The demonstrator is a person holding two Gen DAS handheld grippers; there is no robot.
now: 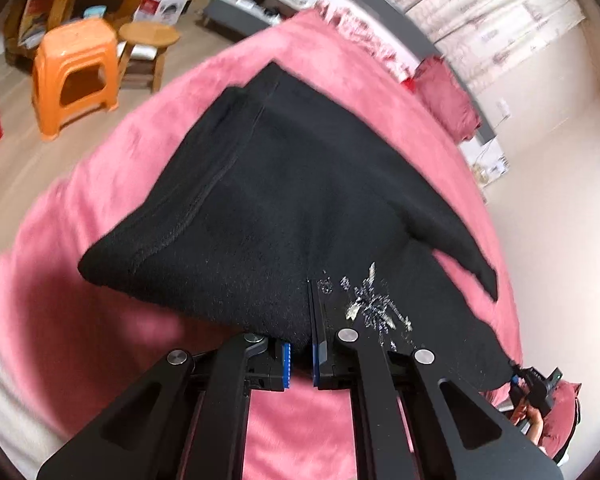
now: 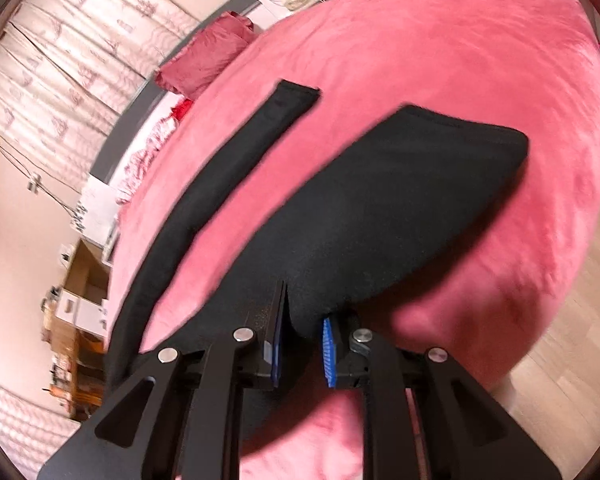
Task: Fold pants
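The black pants [image 1: 284,184] lie spread on the pink bed [image 1: 100,184], one end raised off the cover by both tools. The left hand-held gripper [image 1: 300,360] is clamped on a fold of the dark cloth beside a silvery print [image 1: 374,304], and the right hand-held gripper [image 2: 300,354] pinches the fabric too, one leg [image 2: 220,168] stretching away across the bed toward a pink pillow [image 2: 208,56]. Beyond the bed's far edge an orange stool [image 1: 74,74] stands on the floor.
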